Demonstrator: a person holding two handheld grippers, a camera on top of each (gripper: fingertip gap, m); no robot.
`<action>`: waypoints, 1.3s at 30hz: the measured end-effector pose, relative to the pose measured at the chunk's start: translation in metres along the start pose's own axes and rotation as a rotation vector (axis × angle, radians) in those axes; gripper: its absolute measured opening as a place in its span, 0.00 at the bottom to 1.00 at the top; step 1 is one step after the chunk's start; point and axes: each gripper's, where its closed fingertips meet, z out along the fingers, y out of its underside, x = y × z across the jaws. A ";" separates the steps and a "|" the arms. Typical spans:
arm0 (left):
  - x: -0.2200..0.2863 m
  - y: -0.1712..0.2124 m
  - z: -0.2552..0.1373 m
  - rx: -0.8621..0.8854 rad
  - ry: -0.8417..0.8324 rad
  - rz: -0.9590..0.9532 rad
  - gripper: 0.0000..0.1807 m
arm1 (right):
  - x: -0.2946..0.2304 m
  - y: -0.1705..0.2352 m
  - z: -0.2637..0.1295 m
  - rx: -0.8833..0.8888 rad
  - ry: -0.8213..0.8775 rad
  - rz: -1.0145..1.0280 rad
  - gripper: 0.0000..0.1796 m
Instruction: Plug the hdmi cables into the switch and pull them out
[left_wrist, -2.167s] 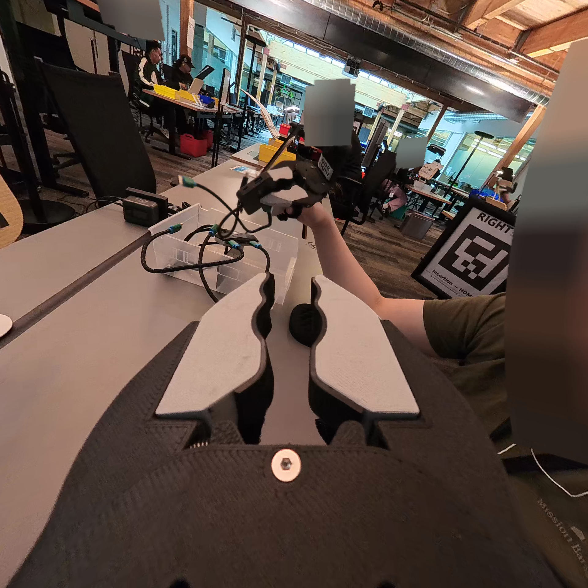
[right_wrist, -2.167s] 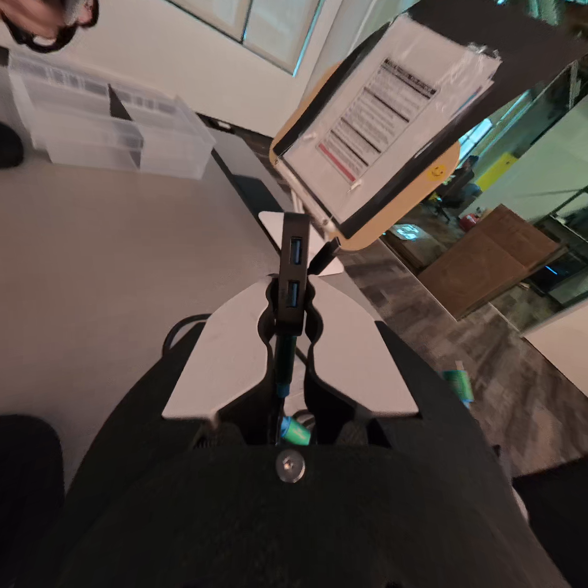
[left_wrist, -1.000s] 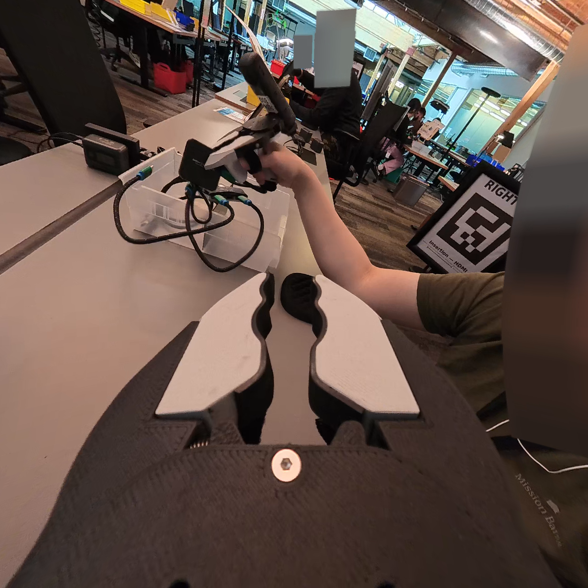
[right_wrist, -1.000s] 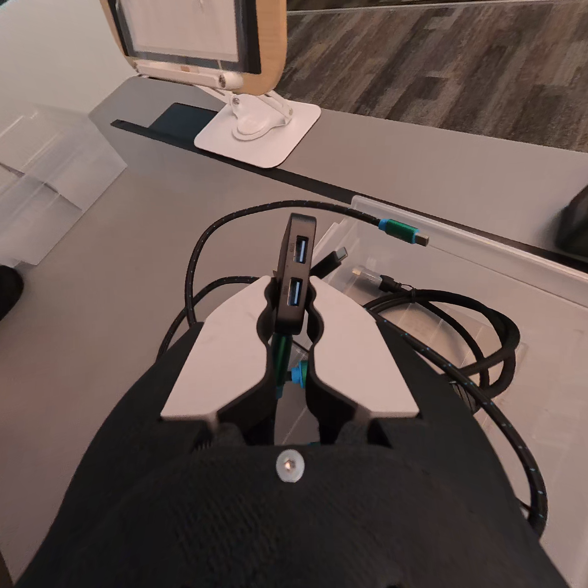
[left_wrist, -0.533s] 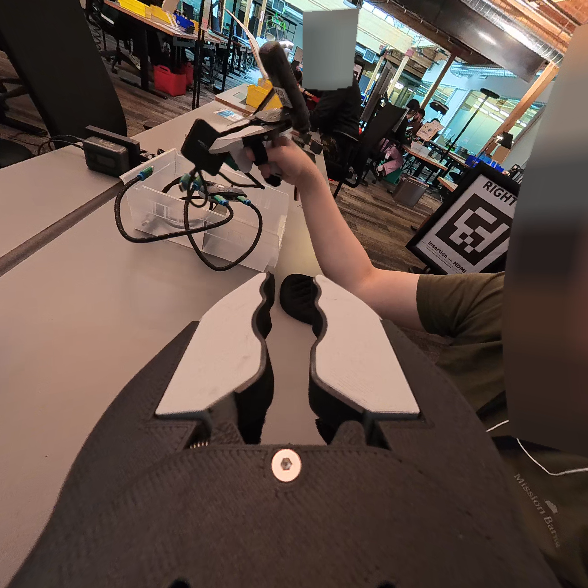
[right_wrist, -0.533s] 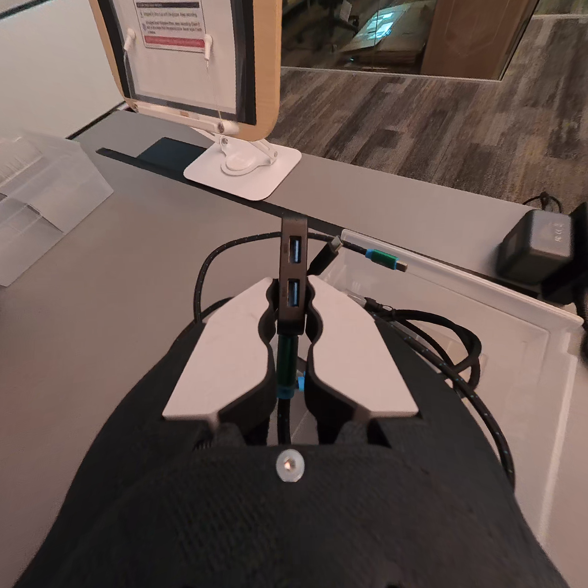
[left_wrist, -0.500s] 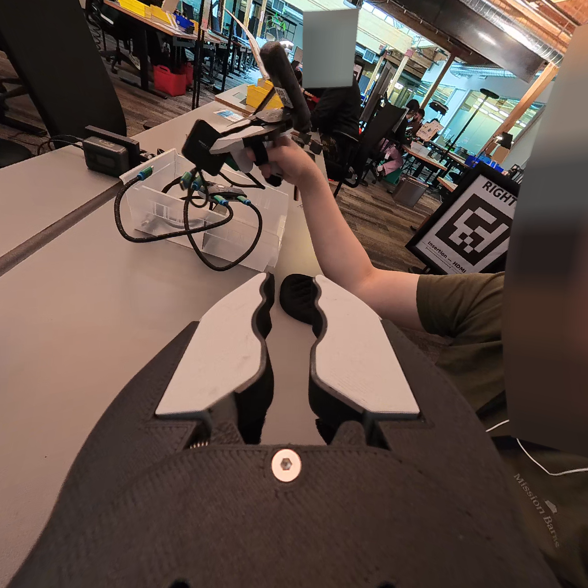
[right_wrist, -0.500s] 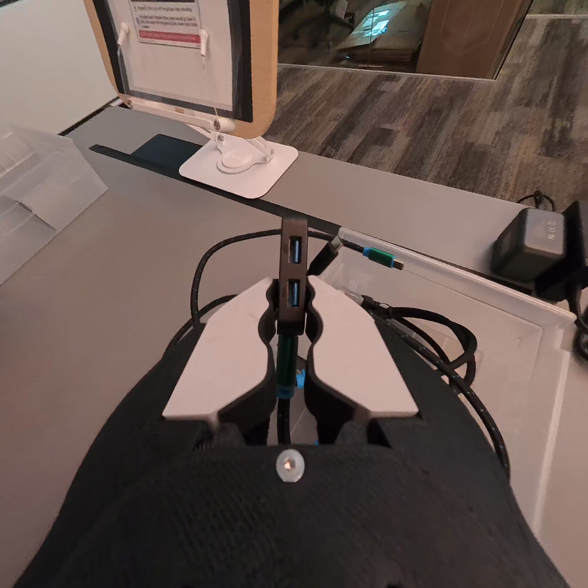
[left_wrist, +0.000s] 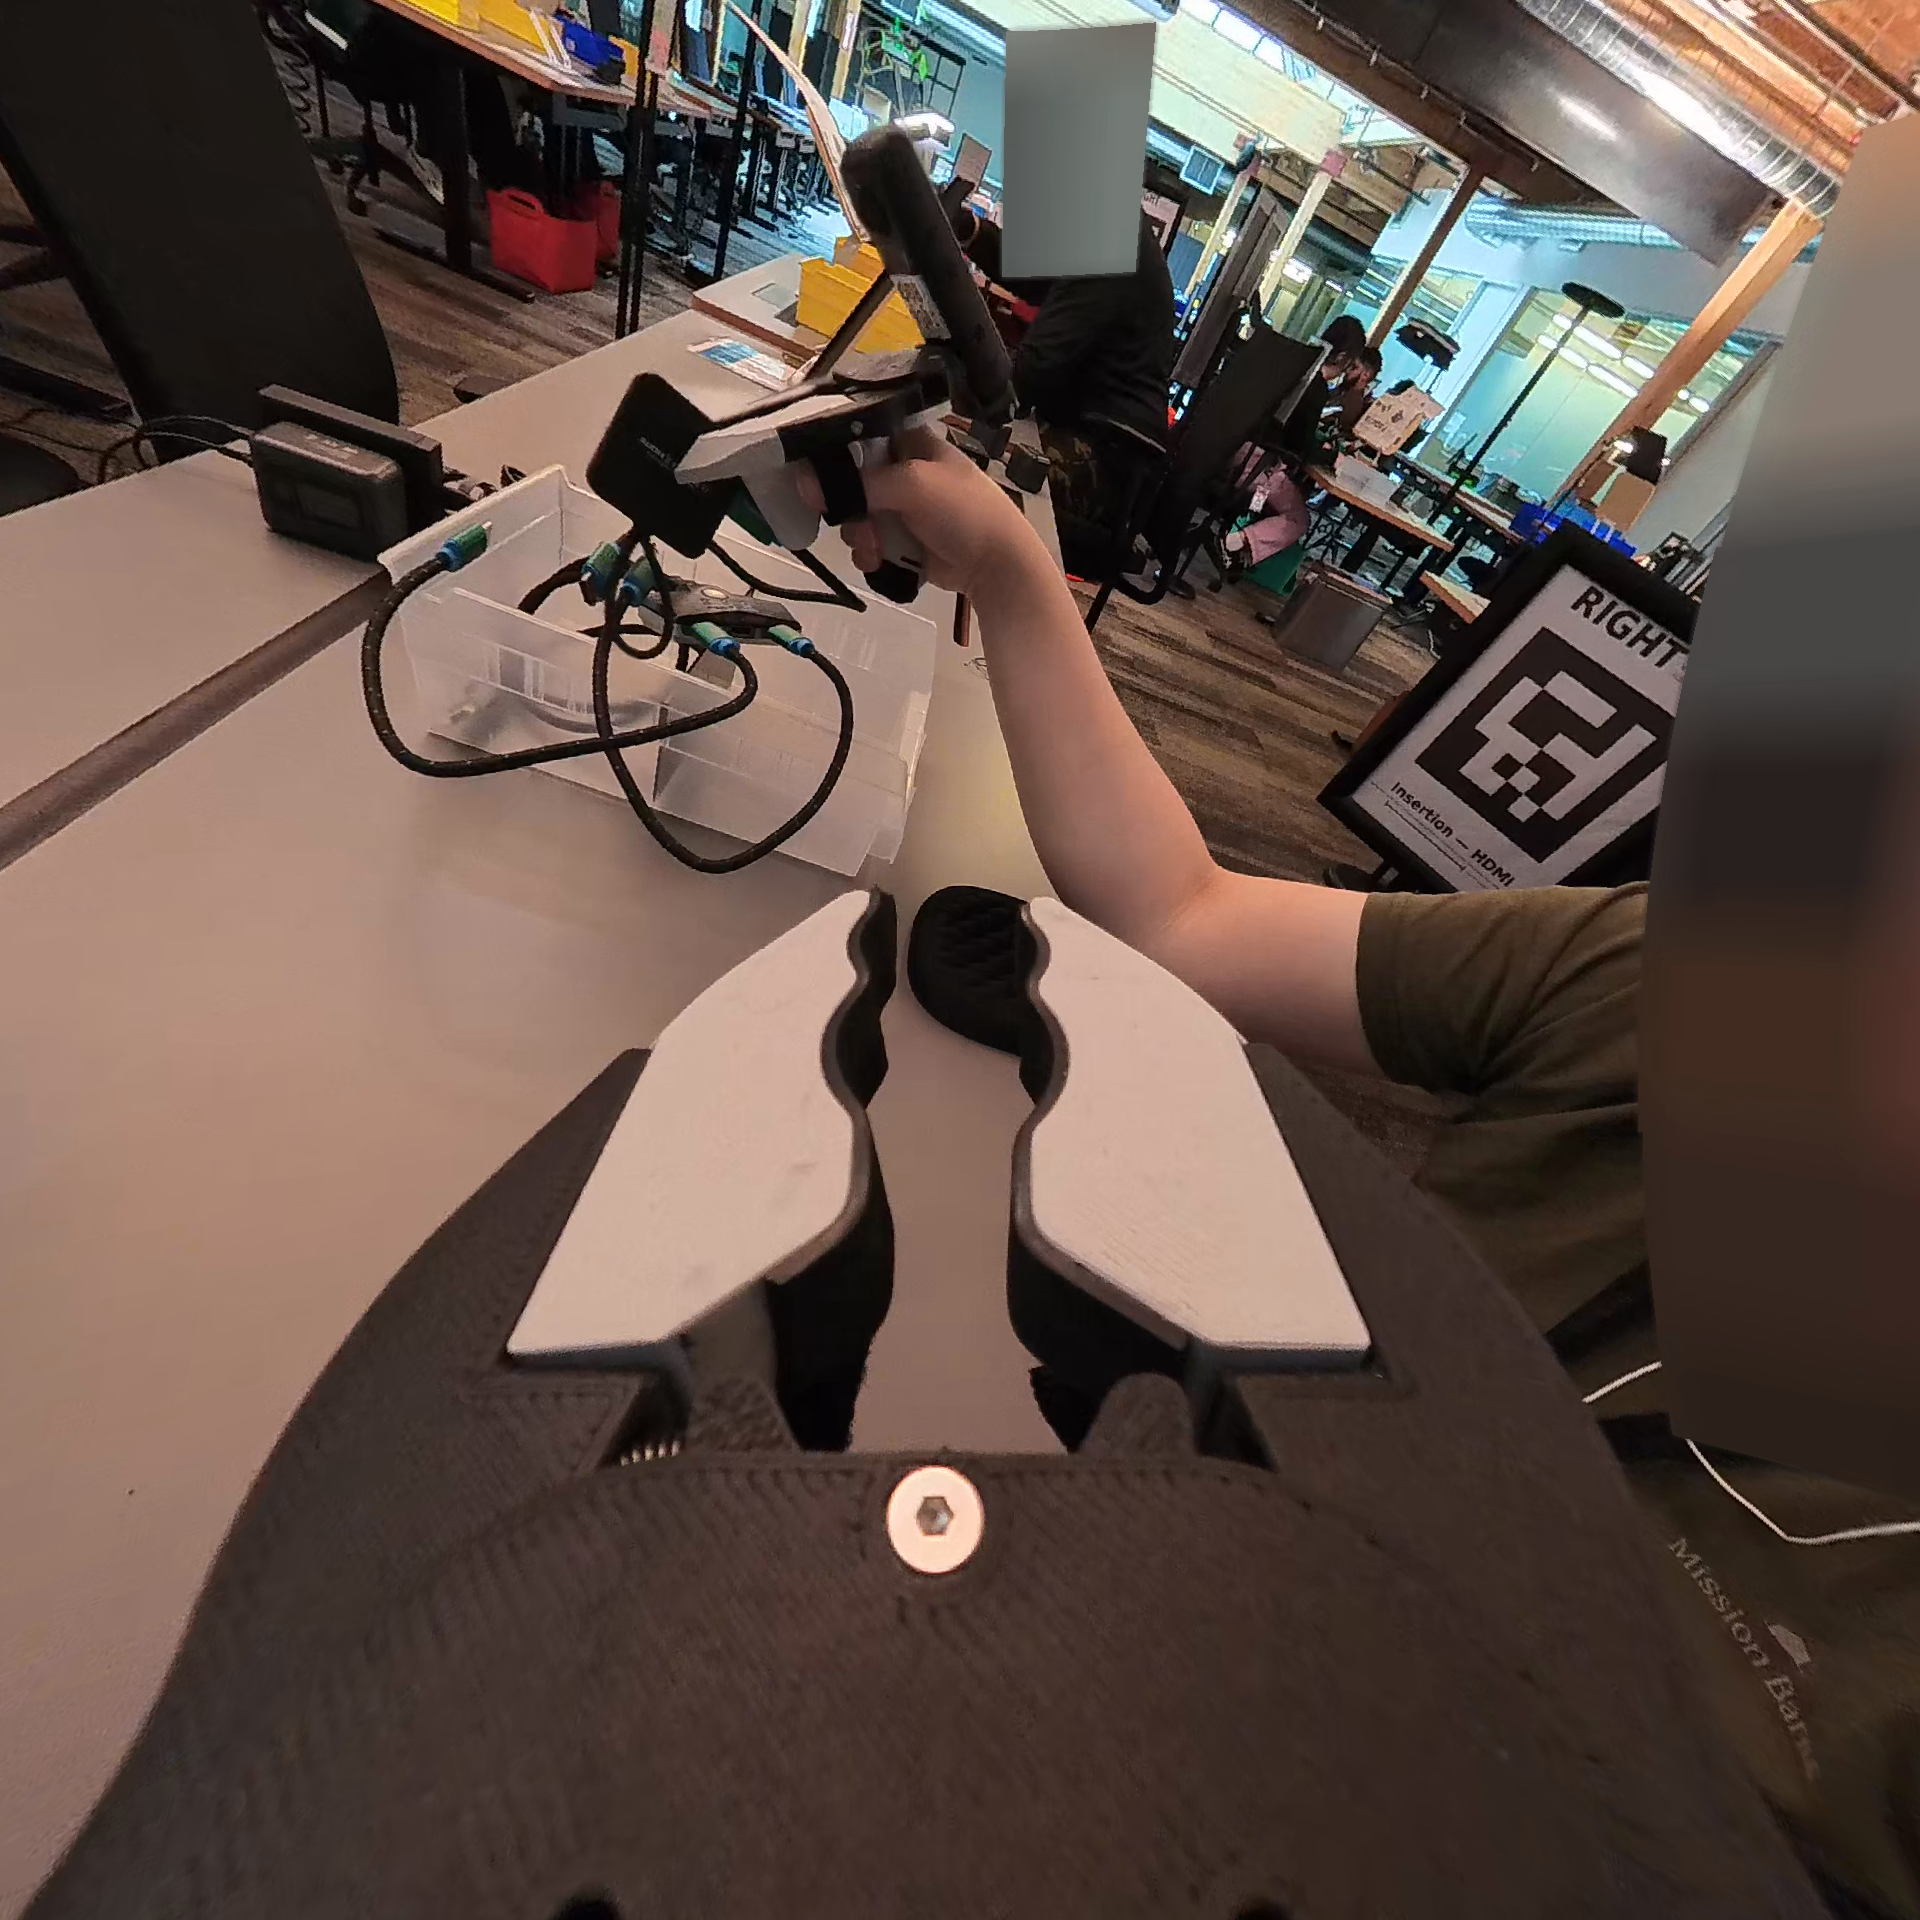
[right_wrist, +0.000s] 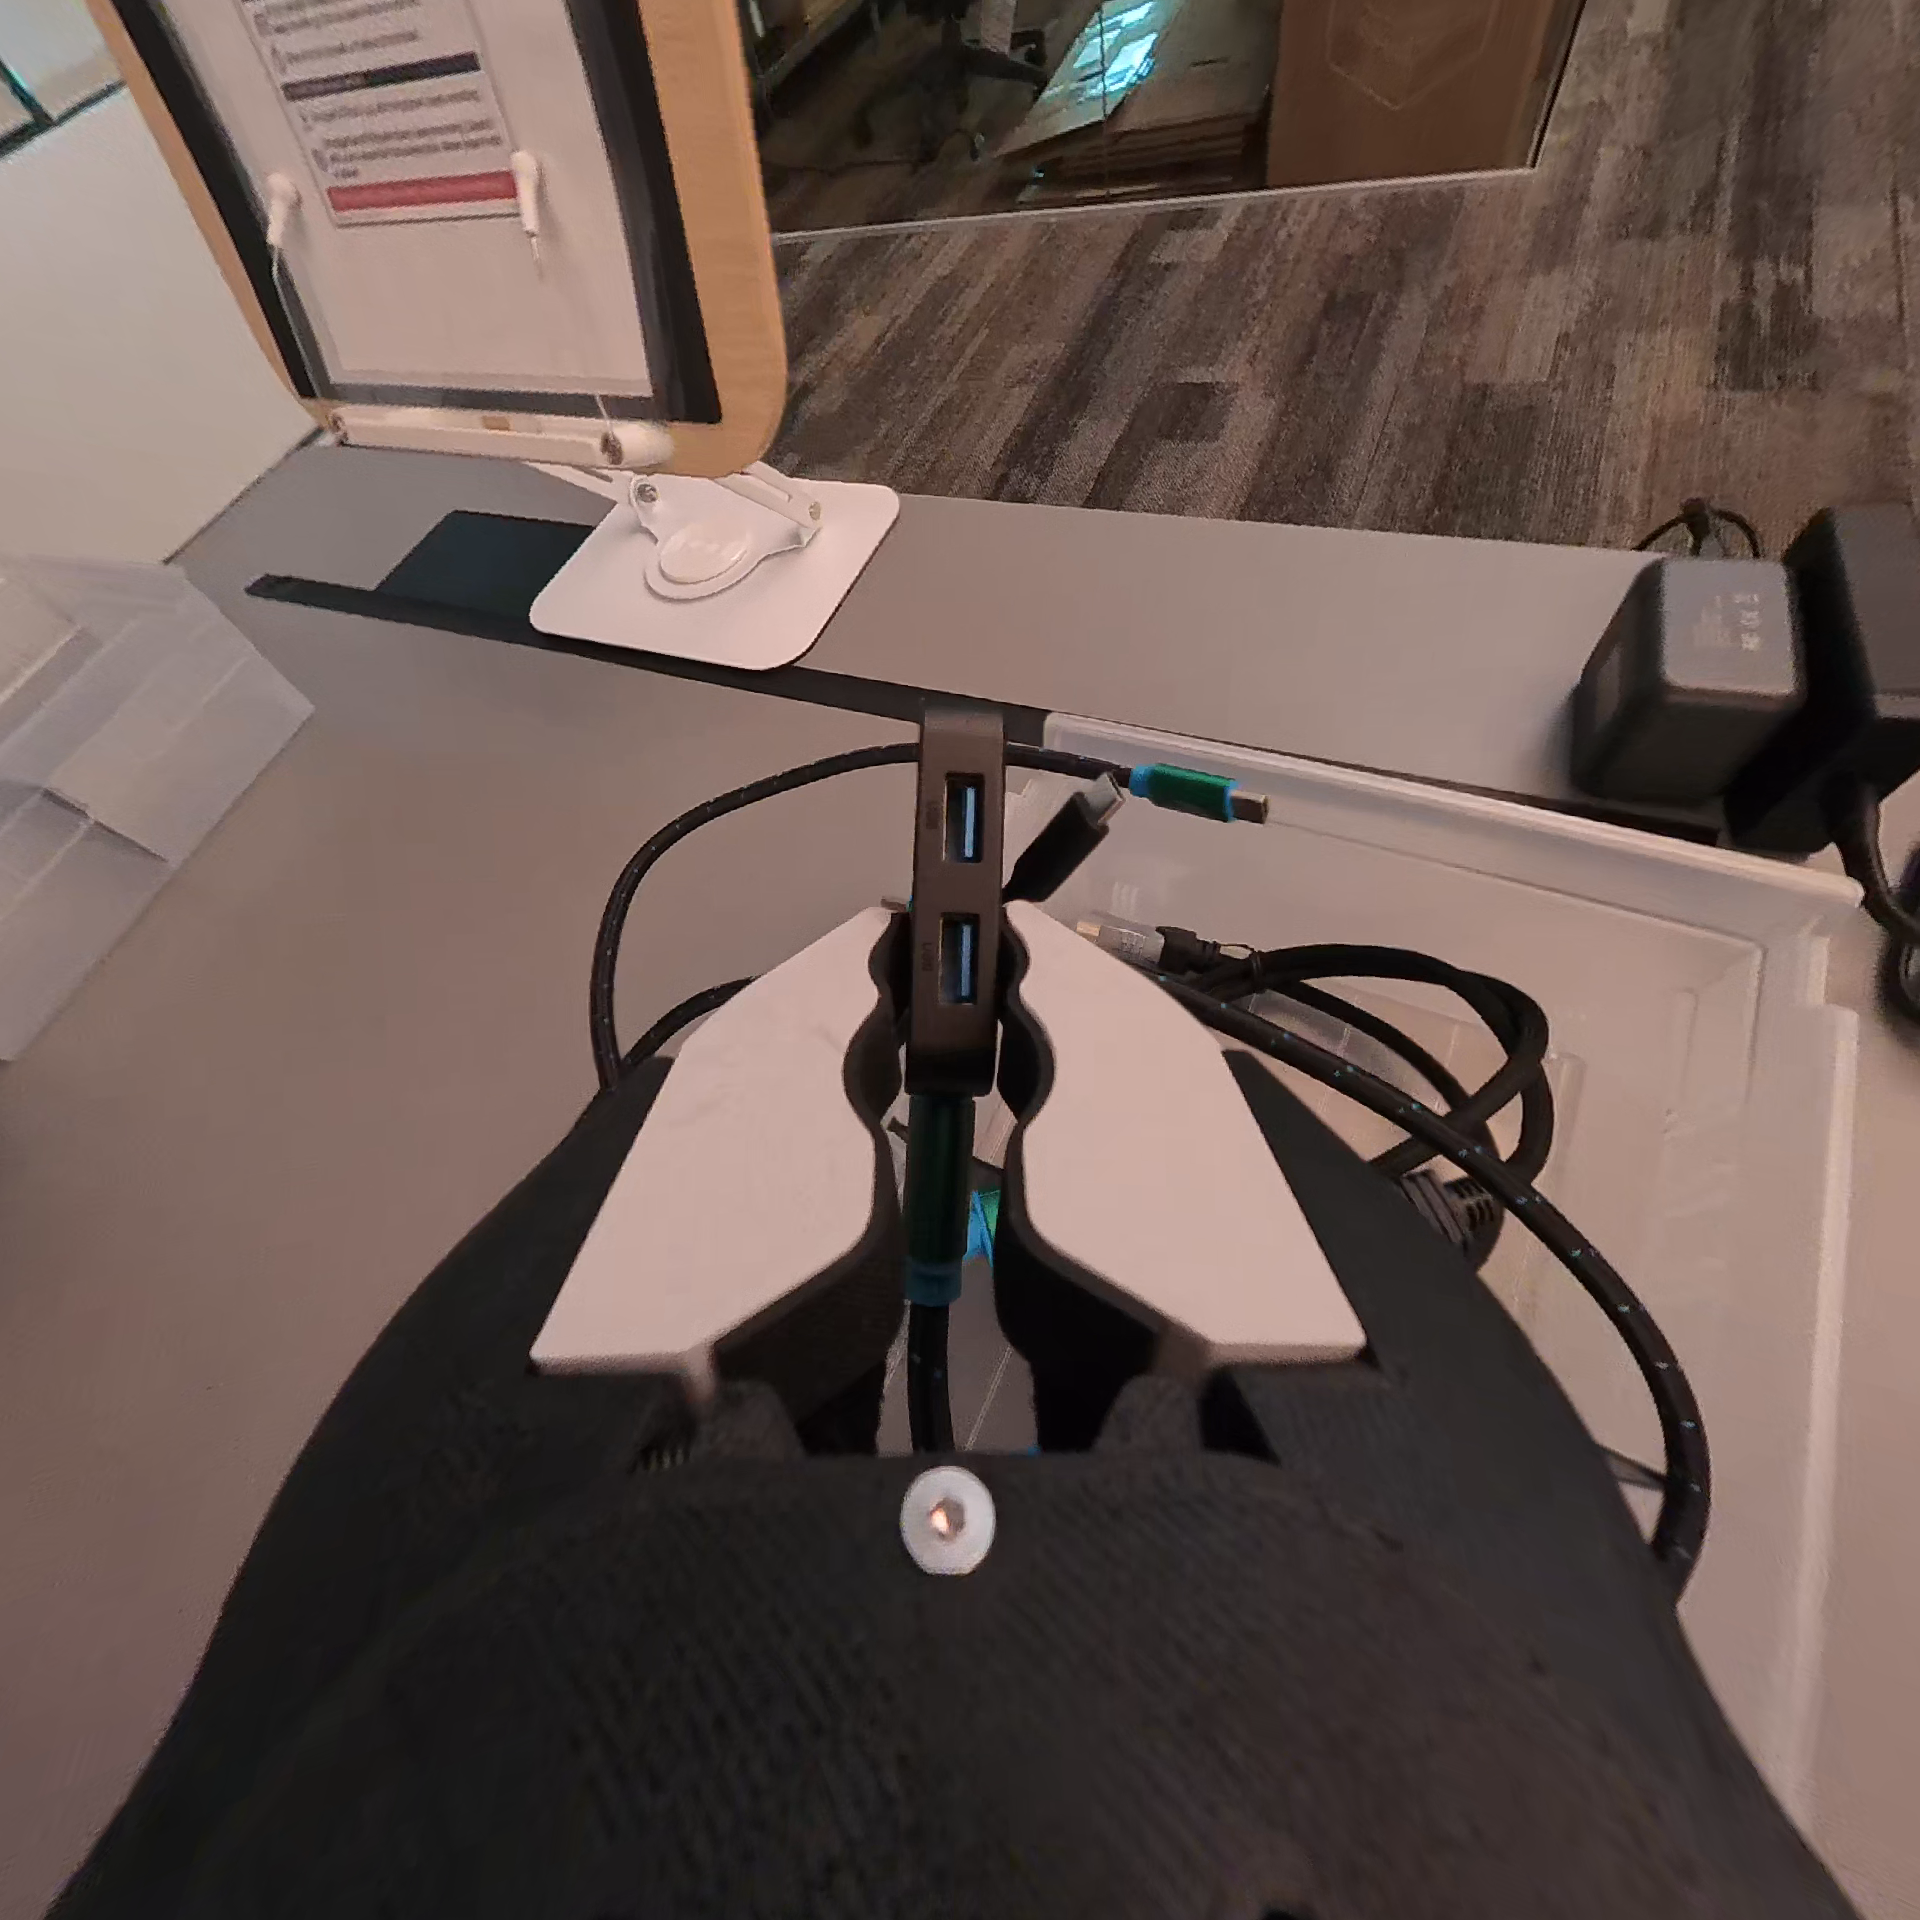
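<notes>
My right gripper (right_wrist: 951, 925) is shut on the black switch (right_wrist: 961, 810), which stands on edge with two blue ports facing the camera. A green-collared cable plug (right_wrist: 938, 1174) sits in the switch's near end. In the left wrist view the right gripper (left_wrist: 707, 457) holds the switch (left_wrist: 655, 478) in the air above a clear bin (left_wrist: 727, 707), with braided cables (left_wrist: 644, 769) hanging from it into the bin. A loose green plug (right_wrist: 1195, 805) lies on the bin's rim. My left gripper (left_wrist: 956, 914) is low over the grey table, jaws slightly apart and empty.
A small black textured object (left_wrist: 971, 966) lies on the table just beyond my left fingertips. A black power adapter (right_wrist: 1683, 675) sits behind the bin. A framed sheet on a white stand (right_wrist: 717, 582) and a second clear bin (right_wrist: 104, 779) are at the left. A black-and-white marker sign (left_wrist: 1527, 748) stands right.
The right gripper has tilted up and lifted the switch a little above the bin, the cables trailing with it. The left gripper has not moved.
</notes>
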 end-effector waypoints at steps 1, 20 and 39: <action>0.000 0.000 0.000 -0.001 0.001 0.000 0.12 | 0.003 0.000 0.000 0.004 0.003 0.018 0.08; 0.000 0.003 0.003 -0.018 0.005 -0.006 0.12 | 0.012 0.002 -0.008 -0.035 0.134 -0.025 0.08; 0.003 0.002 0.002 -0.019 0.005 0.003 0.12 | 0.018 0.026 -0.004 -0.254 0.278 -0.185 0.08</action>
